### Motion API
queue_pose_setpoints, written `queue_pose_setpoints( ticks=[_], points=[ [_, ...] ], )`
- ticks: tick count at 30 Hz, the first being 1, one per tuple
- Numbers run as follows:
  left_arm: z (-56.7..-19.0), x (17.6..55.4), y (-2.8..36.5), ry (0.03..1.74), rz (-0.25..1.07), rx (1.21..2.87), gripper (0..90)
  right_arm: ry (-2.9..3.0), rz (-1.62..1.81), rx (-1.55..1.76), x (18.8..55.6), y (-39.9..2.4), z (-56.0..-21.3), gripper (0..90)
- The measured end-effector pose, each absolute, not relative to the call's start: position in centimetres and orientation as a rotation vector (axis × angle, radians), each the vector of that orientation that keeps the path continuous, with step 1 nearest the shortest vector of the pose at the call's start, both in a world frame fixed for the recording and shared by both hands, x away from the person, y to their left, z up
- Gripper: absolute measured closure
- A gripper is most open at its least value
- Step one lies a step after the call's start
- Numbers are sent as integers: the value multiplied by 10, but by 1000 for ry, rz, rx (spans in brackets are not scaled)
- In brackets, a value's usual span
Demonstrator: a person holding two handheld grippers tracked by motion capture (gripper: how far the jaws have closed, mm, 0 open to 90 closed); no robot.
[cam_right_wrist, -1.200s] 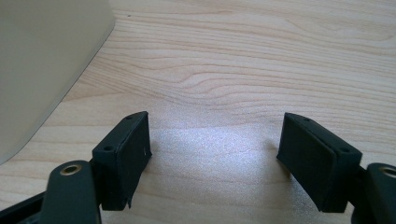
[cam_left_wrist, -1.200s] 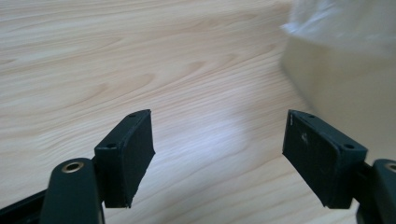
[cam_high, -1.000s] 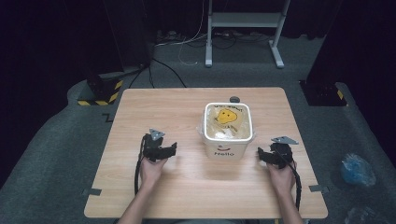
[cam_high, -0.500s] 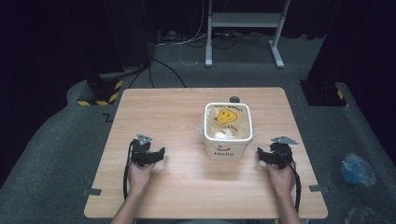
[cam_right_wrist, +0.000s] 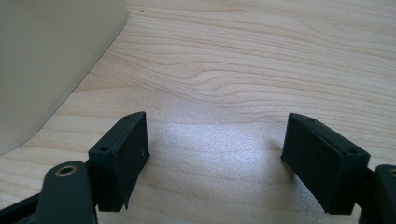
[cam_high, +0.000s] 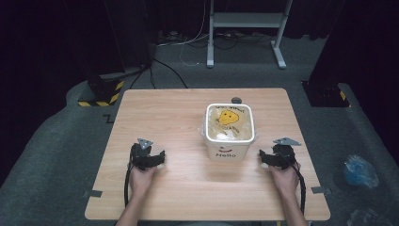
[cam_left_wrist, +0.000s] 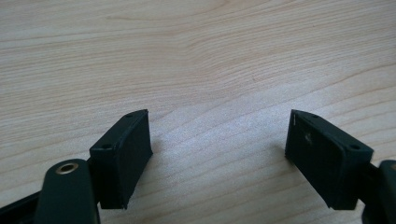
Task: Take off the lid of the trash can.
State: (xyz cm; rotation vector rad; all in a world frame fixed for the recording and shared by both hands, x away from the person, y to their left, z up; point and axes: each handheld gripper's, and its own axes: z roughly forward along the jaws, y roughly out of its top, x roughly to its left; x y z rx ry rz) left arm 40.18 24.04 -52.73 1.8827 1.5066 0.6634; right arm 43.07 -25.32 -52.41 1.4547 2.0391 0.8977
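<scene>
White square plastic bucket (cam_high: 229, 136) with a clear plastic liner, a yellow face drawing inside and the word "Hello" on its front wall stands upright near the middle of the light wooden surface (cam_high: 174, 113), a little toward its right side. We hold our left claw (cam_high: 159, 158) low over the bare wood, well apart from the bucket, and in the left gripper view its jaws stand wide with only wood grain between them. Our right claw (cam_high: 261, 158) rests just beside the bucket's right lower wall; in the right gripper view the jaws are also wide, nothing is between them, and the cream wall of the bucket (cam_right_wrist: 46, 60) fills the upper left corner.

We judge that we are at the approach step: both claws are empty and neither touches the bucket yet. The next move probably calls for bringing each claw to the bucket from its own side, then taking the rim or the loose edge of the liner. The liner is thin and slippery, so we should close gently and keep the bucket from sliding.
</scene>
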Motion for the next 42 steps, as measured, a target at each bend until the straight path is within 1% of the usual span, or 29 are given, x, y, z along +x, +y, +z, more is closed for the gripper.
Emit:
queue_pose_setpoints(
  ticks=[5, 9, 10, 12, 14, 15, 18, 27, 30, 42],
  points=[
    [-528, 400, 239, 1527, 669, 1875, 193, 2051, 901, 1441, 432, -255, -524, 230],
    [-528, 400, 239, 1531, 671, 1873, 190, 2055, 902, 1432, 433, -256, -524, 237],
    [-528, 400, 239, 1531, 671, 1873, 190, 2057, 905, 1427, 433, -256, -524, 254],
    [-528, 400, 239, 1531, 670, 1872, 190, 2055, 905, 1427, 434, -256, -524, 260],
    [-528, 400, 239, 1530, 669, 1872, 190, 2052, 908, 1429, 434, -257, -523, 302],
    [-528, 400, 240, 1527, 670, 1874, 190, 2056, 909, 1430, 433, -258, -522, 365],
    [-528, 401, 240, 1527, 668, 1875, 189, 2064, 926, 1437, 434, -259, -521, 386],
    [-528, 401, 240, 1526, 667, 1876, 188, 2066, 1013, 1452, 430, -265, -506, 415],
    [-528, 401, 240, 1526, 667, 1876, 188, 2054, 1070, 1442, 428, -268, -494, 437],
    [-528, 401, 240, 1523, 665, 1876, 190, 2076, 1139, 1422, 423, -259, -479, 477]
  ],
)
